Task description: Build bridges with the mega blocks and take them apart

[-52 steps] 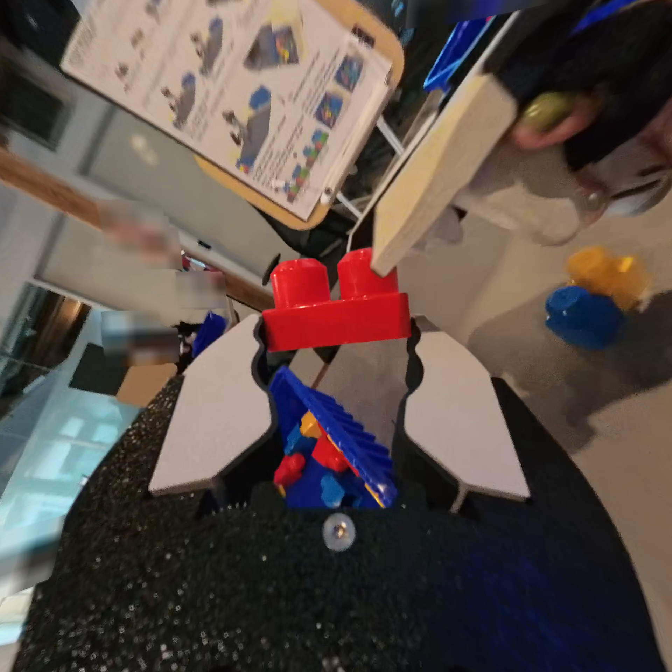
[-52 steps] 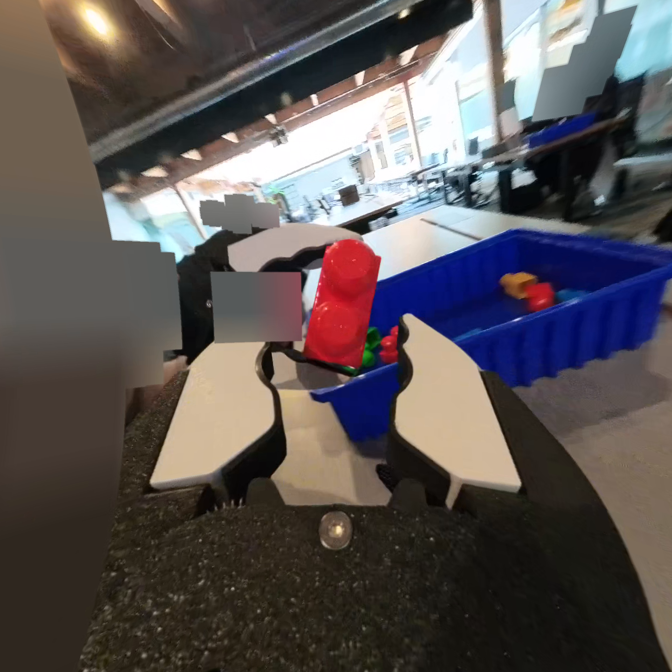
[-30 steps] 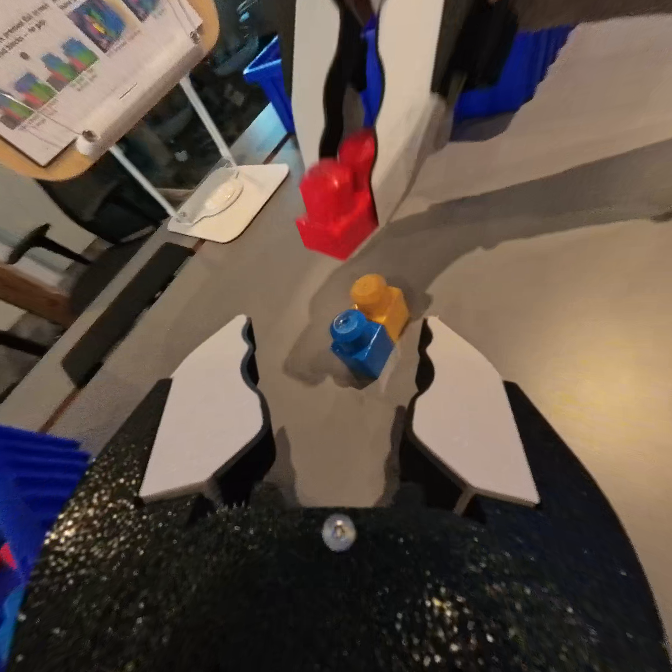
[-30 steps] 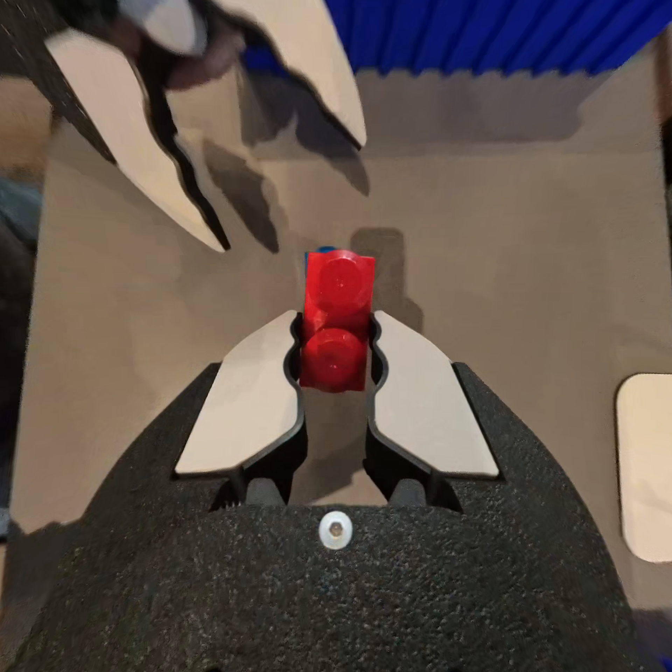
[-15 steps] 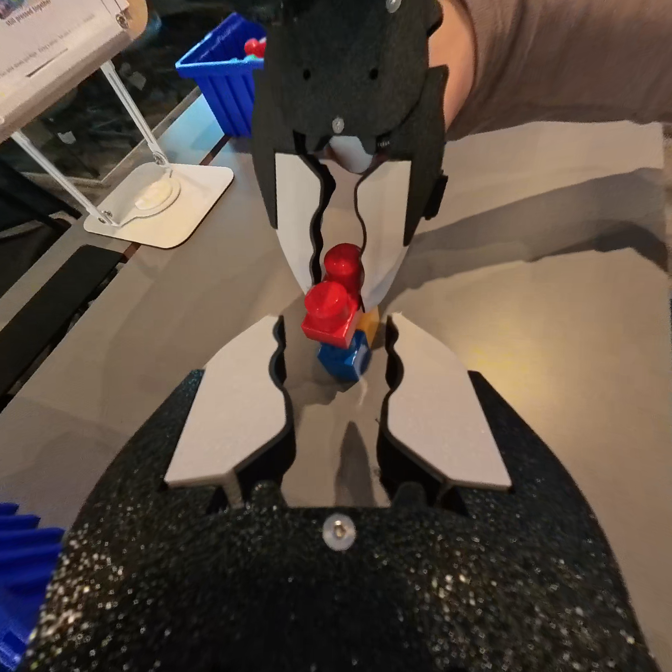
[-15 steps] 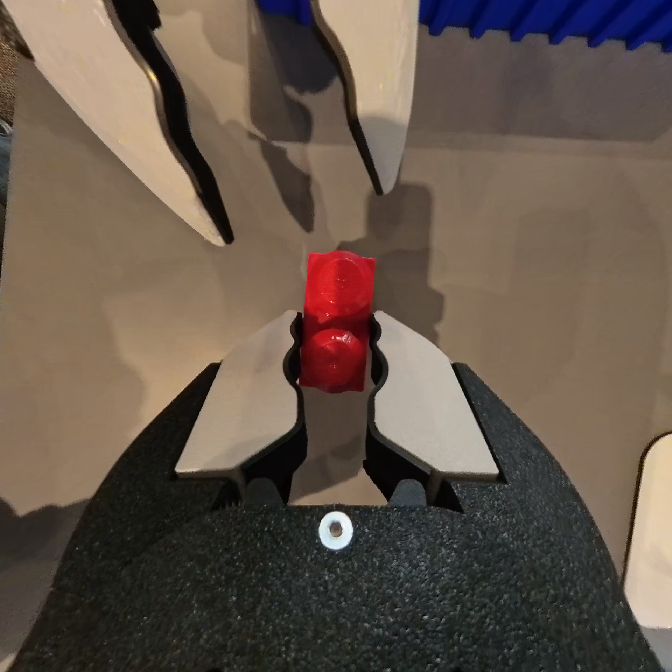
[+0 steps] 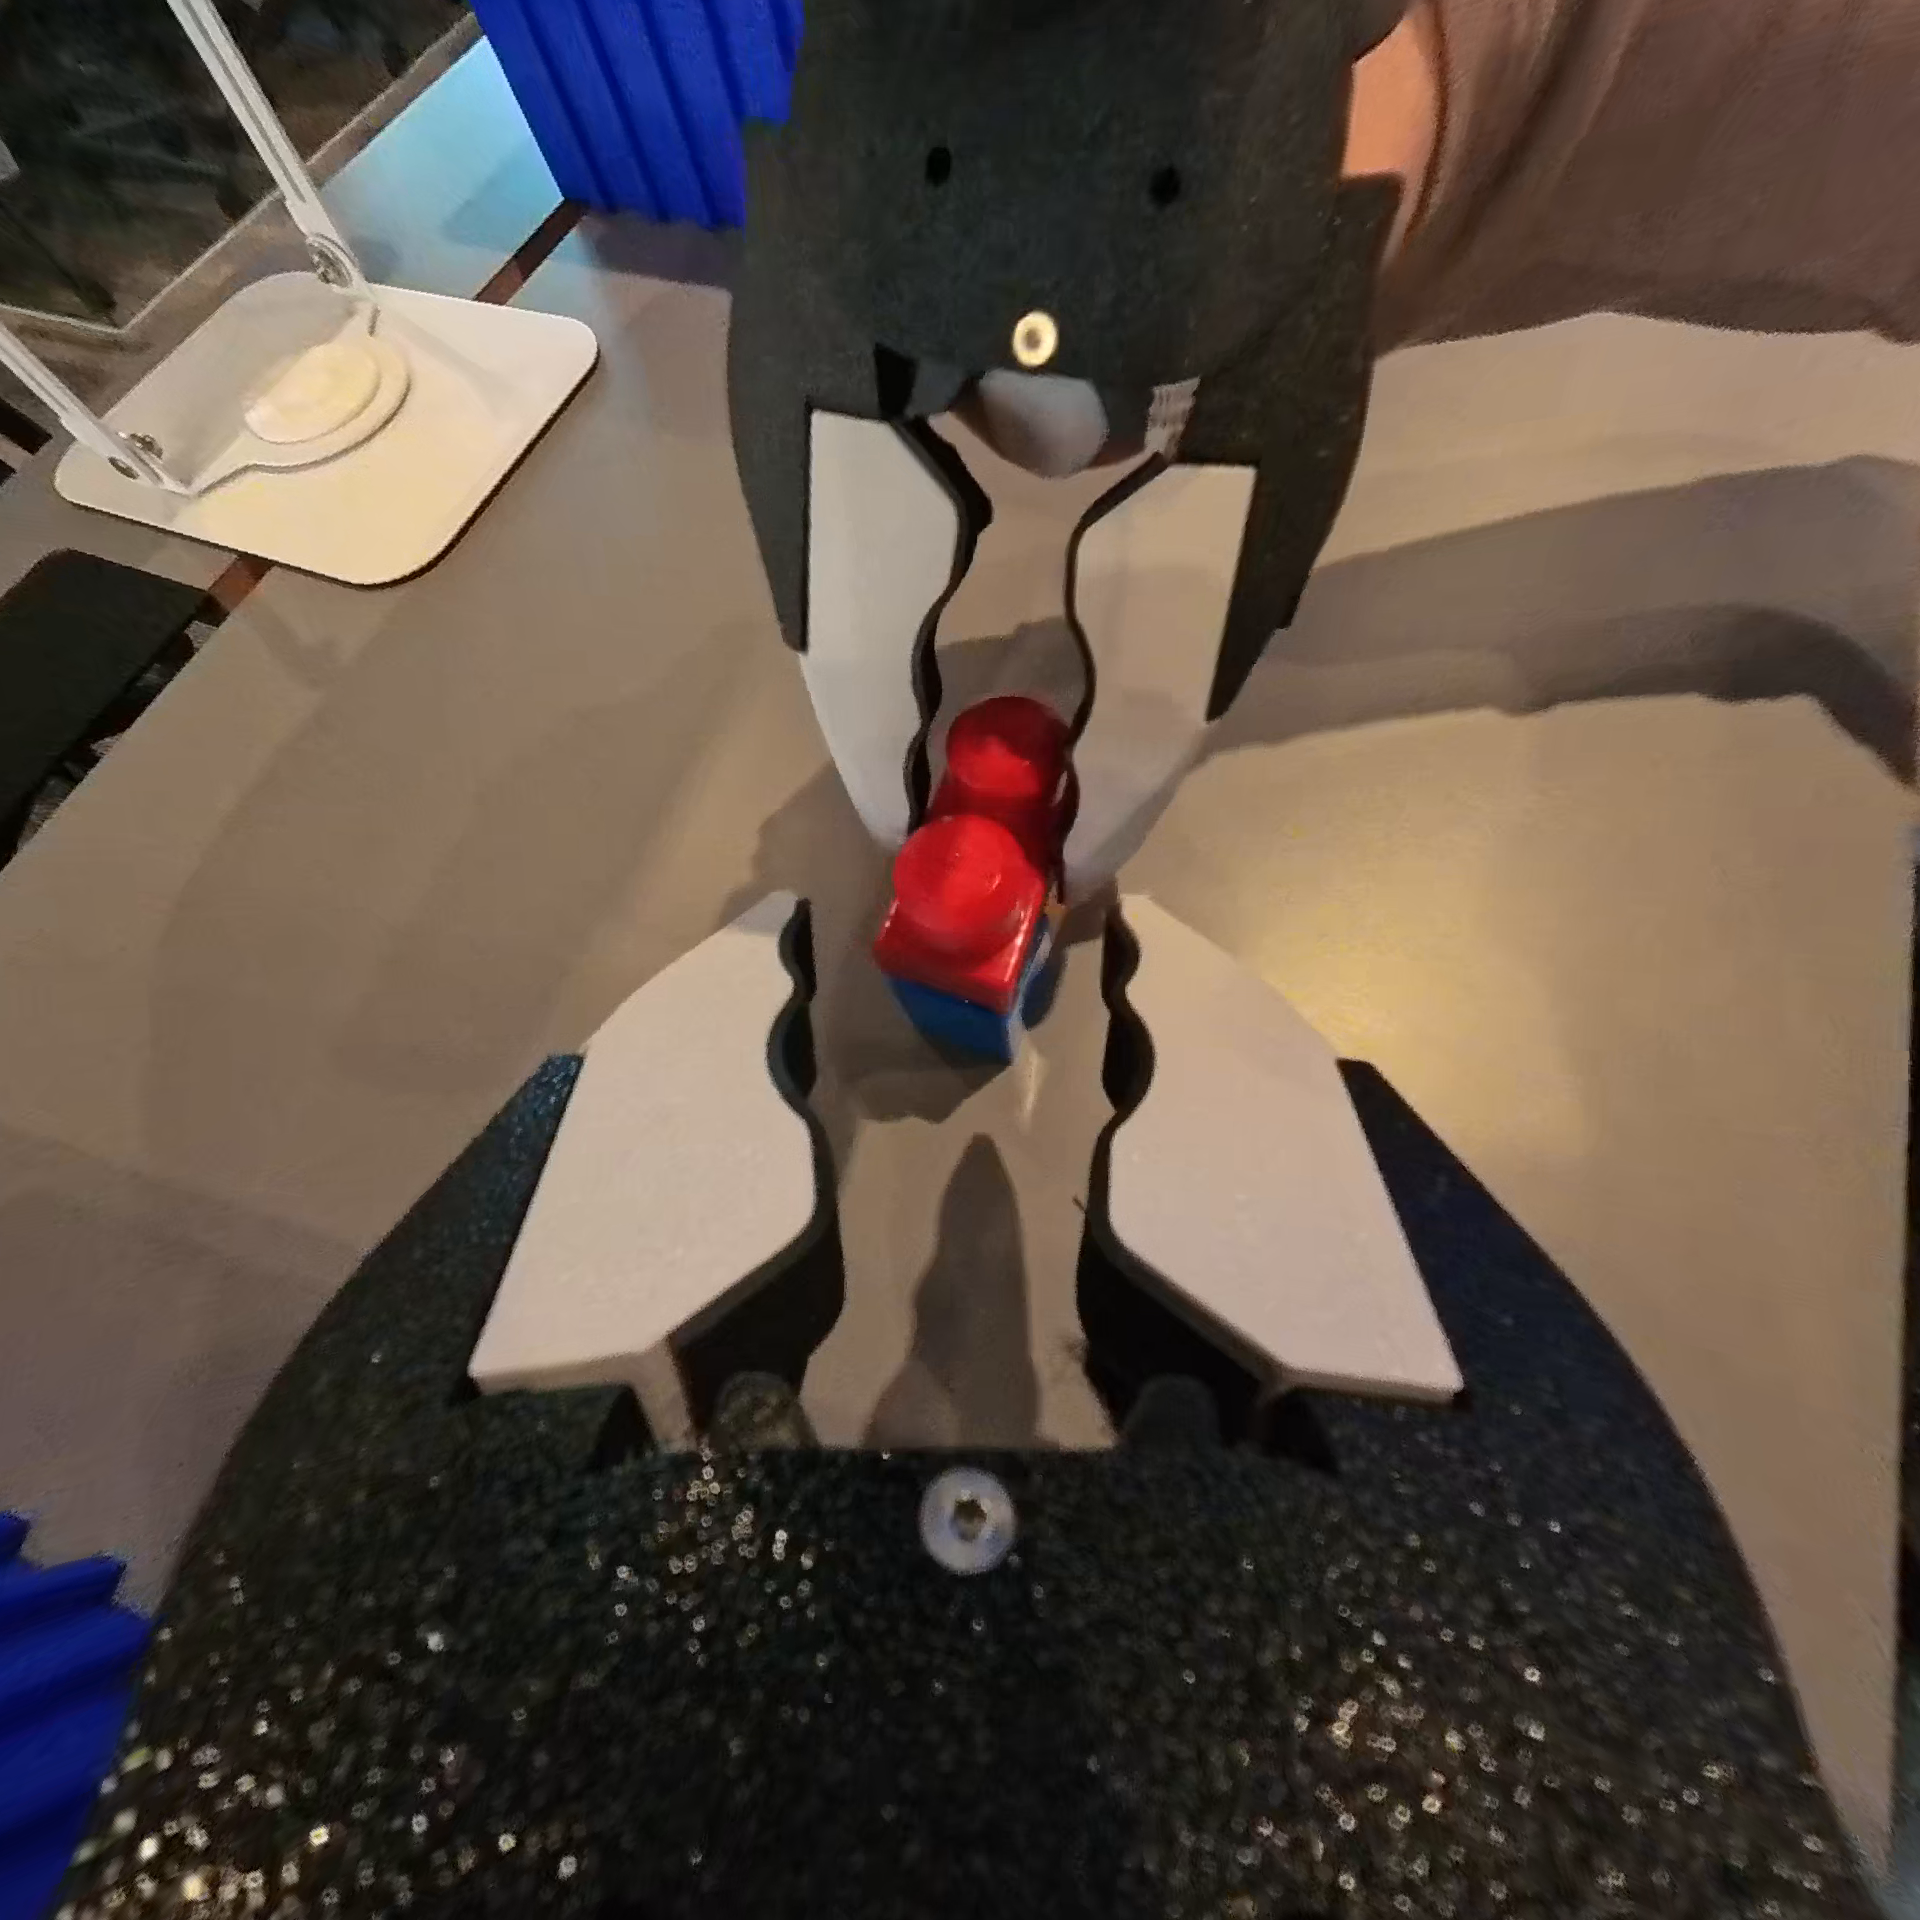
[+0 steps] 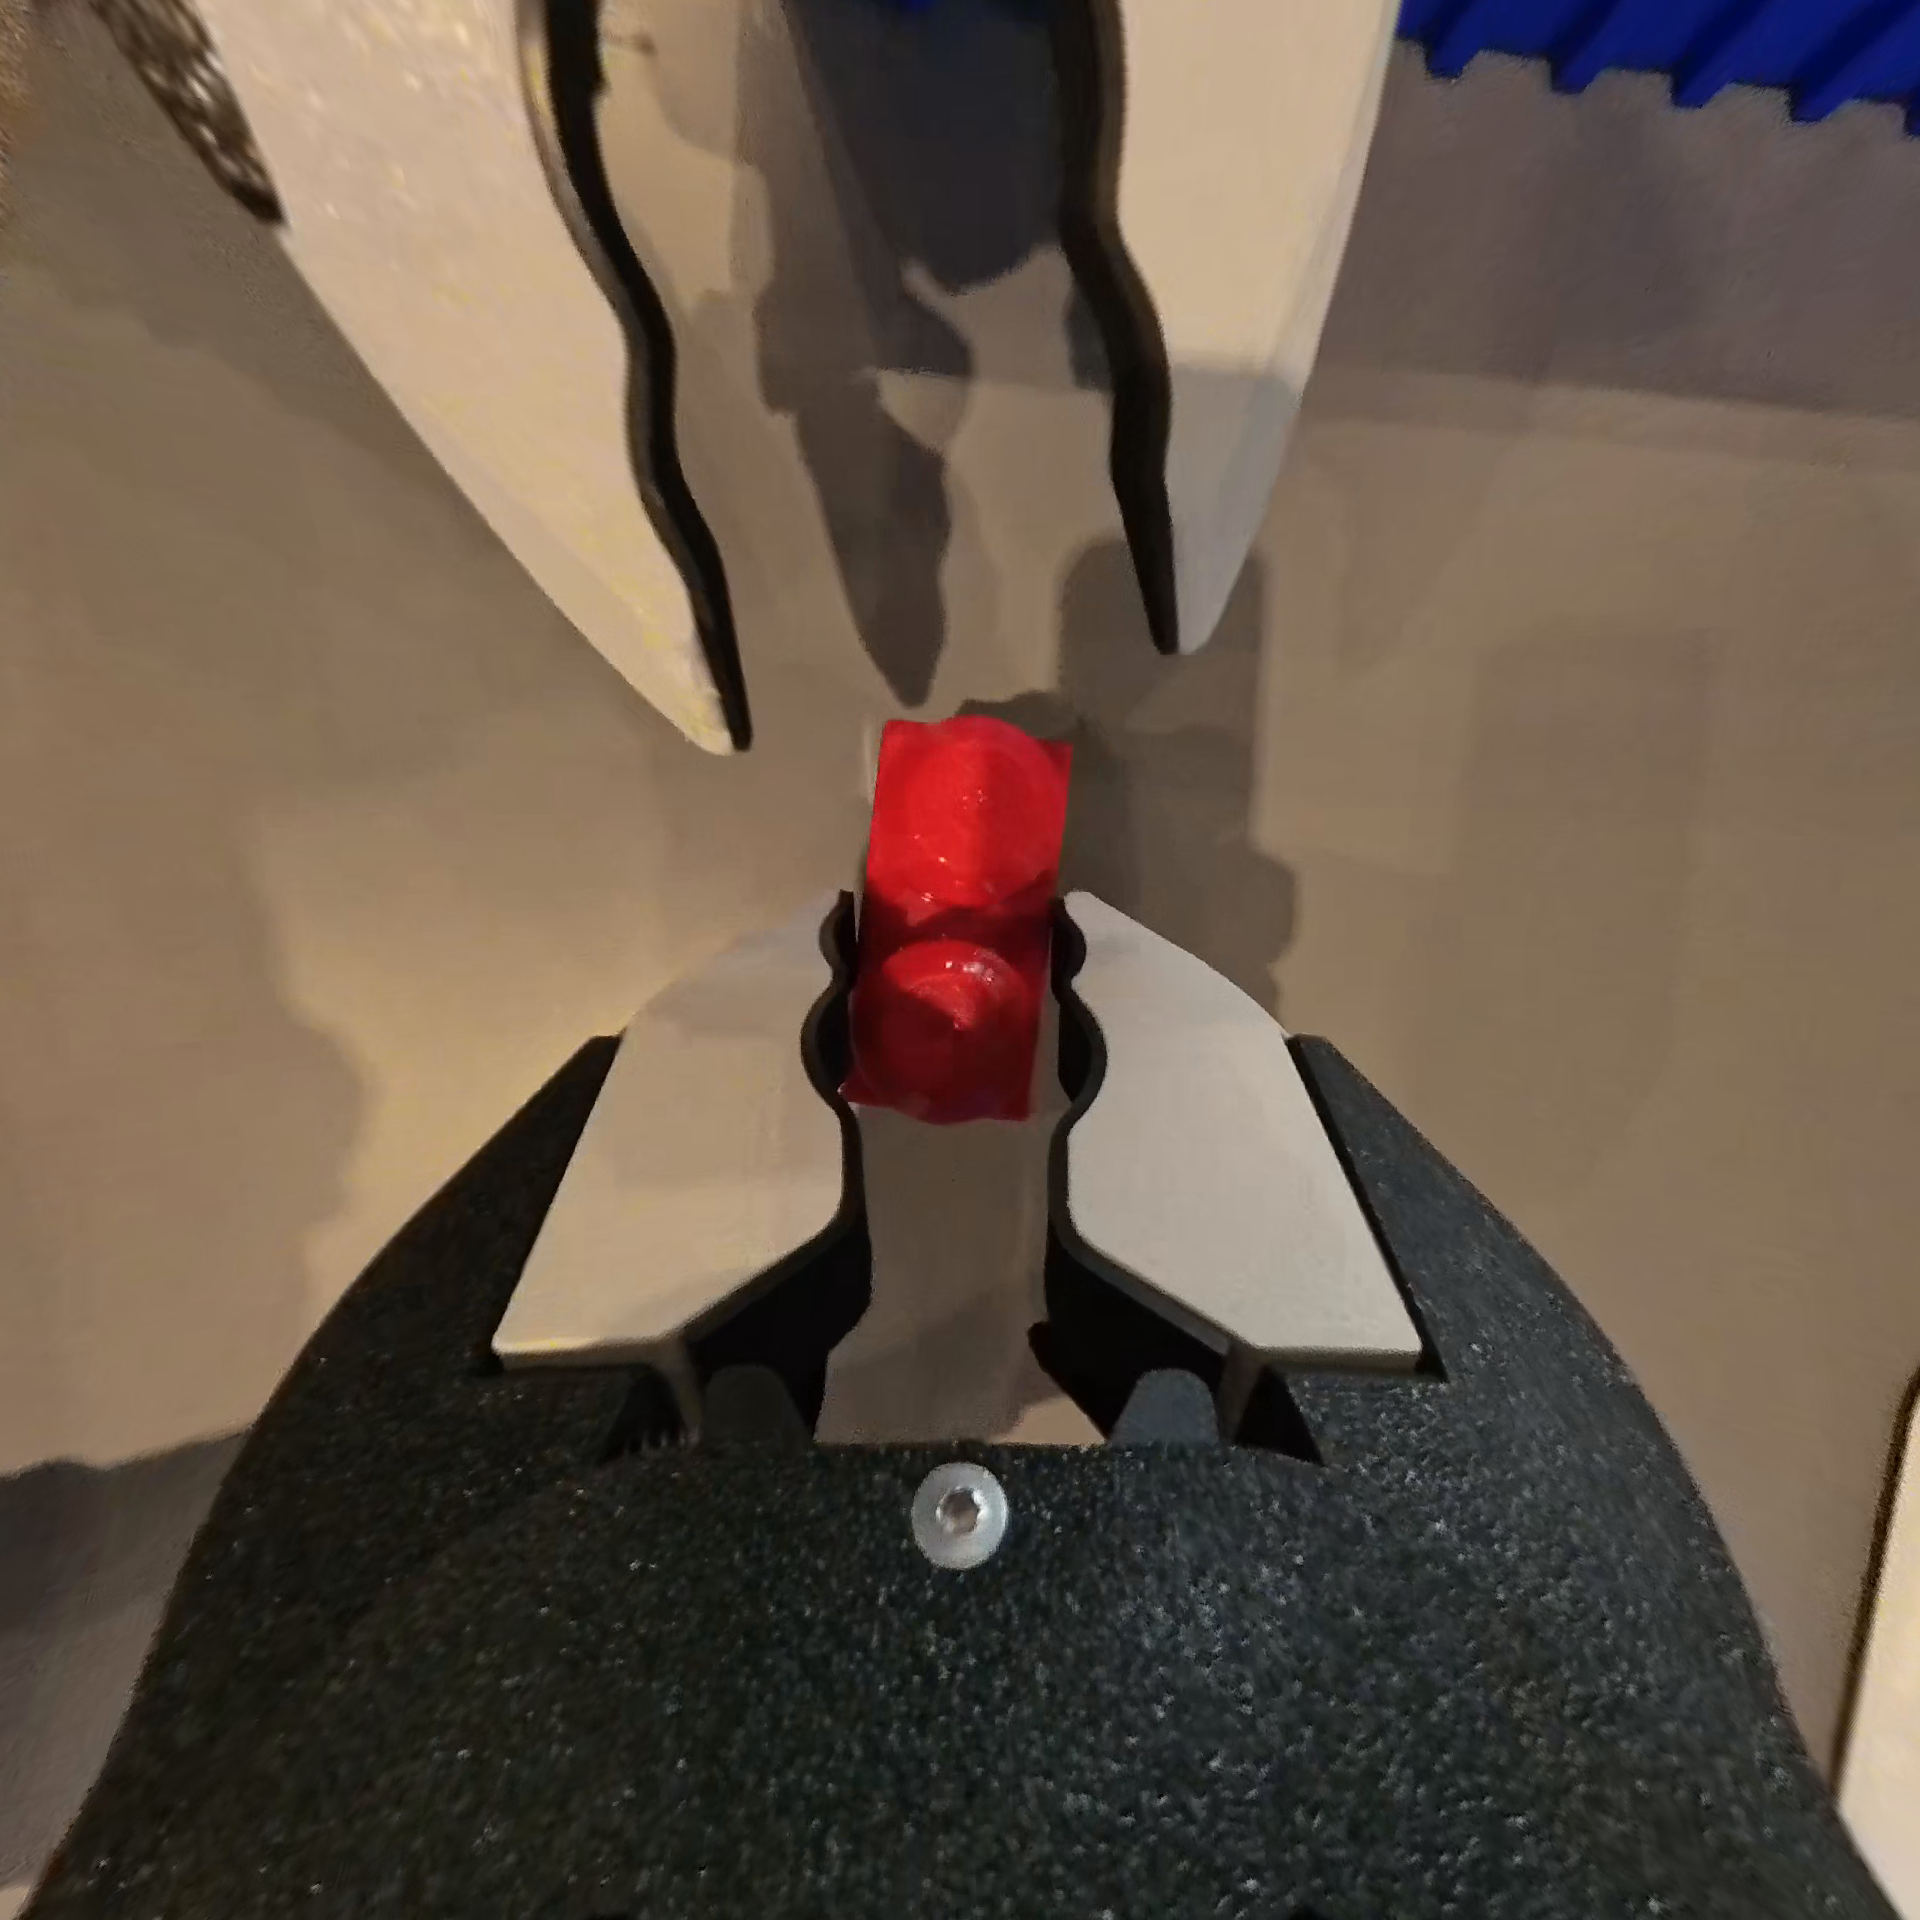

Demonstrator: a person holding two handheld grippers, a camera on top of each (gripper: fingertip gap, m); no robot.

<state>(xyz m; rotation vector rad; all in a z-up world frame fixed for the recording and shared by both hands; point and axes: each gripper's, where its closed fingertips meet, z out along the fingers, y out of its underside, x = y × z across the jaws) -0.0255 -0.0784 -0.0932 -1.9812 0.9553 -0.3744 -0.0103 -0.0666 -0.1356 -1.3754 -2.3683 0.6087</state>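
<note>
A red two-stud block [image 7: 961, 899] sits on top of a blue block [image 7: 971, 1018], with a sliver of a yellow block [image 7: 1056, 916] behind it, on the grey table [image 7: 416, 831]. My right gripper [image 7: 992, 831] comes in from the far side and is shut on the red block's far half. In the right wrist view my right gripper [image 8: 951, 920] clamps the red block [image 8: 961, 831], which hides the blocks below. My left gripper [image 7: 954, 930] is open, its fingertips flank the stack with gaps on both sides. It also shows in the right wrist view [image 8: 945, 686].
A blue ribbed bin [image 7: 644, 104] stands at the back left of the table. A white stand base [image 7: 332, 416] with clear legs lies at the left. A person's sleeve [image 7: 1662, 156] is behind the right gripper. The bin edge also shows in the right wrist view [image 8: 1662, 52]. My hands' fingertips stand some 5 cm from each other.
My right gripper has brought the red block down onto the blue and yellow blocks. My left gripper has moved forward, so its open fingers now flank the stack.
</note>
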